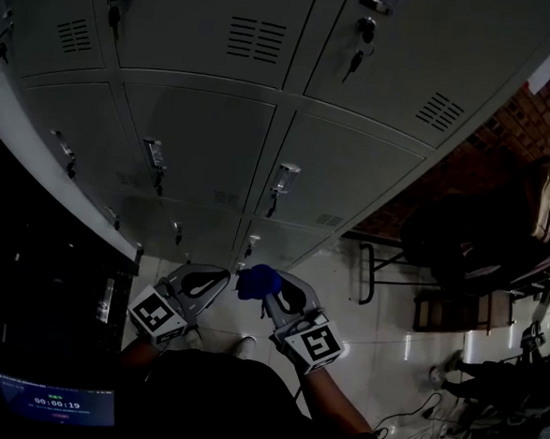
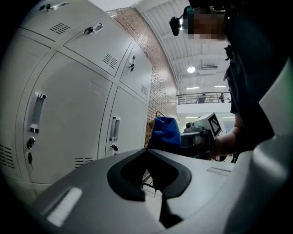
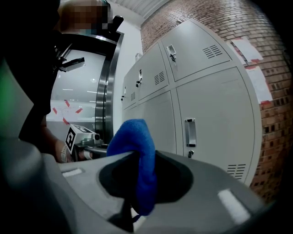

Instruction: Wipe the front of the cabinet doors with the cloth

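Cloth (image 1: 255, 280), blue and bunched, clamped tight between the jaws of the right gripper (image 1: 270, 296). Bulges above the jaw tips and hangs down through the gap behind them in the right gripper view (image 3: 136, 153). Held low, in front of the bottom rows of the cabinet doors (image 1: 204, 153), near them but short of the metal (contact cannot be made out in any view). Left gripper (image 1: 216, 281) just to the left, level with the right one, jaws brought together at the tips with nothing between them. Looks across at the cloth (image 2: 165, 132) and the other gripper's marker cube from its own view. Doors grey and plain, set in rows, each with an upright handle (image 1: 283, 179), a lock below it and a small louvred vent (image 1: 255, 39). Brick wall (image 1: 536, 119) at the right end of the cabinet, with pale sheets stuck on it in the right gripper view. Pale glossy floor tiles (image 1: 380, 334) below the grippers, and a dark chair (image 1: 480, 247) standing farther right. Small lit screen (image 1: 56, 401) at the near left.
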`<state>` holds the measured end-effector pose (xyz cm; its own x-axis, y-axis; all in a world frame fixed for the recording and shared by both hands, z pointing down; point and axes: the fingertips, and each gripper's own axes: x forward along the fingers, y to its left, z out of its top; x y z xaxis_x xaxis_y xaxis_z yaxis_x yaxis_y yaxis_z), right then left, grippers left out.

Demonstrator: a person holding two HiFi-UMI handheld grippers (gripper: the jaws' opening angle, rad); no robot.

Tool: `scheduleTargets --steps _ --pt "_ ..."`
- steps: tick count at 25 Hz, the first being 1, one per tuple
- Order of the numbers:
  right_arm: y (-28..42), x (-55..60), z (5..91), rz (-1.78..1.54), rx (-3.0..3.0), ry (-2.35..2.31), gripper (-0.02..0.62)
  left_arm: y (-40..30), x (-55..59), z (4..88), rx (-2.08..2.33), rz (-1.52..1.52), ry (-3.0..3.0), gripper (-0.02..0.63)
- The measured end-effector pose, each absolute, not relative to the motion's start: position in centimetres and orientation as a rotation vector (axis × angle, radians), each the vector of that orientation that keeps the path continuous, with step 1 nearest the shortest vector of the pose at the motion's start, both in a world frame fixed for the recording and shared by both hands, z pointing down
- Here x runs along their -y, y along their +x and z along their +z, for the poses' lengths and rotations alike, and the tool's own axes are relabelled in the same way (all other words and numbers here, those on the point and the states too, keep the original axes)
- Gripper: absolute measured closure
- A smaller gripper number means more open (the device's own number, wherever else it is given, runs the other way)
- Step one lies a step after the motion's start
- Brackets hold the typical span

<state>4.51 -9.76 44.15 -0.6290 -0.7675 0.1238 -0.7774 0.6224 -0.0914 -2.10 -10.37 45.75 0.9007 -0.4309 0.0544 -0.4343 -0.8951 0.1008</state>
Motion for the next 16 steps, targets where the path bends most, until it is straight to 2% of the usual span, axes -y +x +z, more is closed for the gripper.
scheduleTargets --steps 16 --pt "3.0 8.5 44.6 0.239 2.756 1.28 0.528 -3.2 8.8 46.0 0.654 0.053 2.947 0.606"
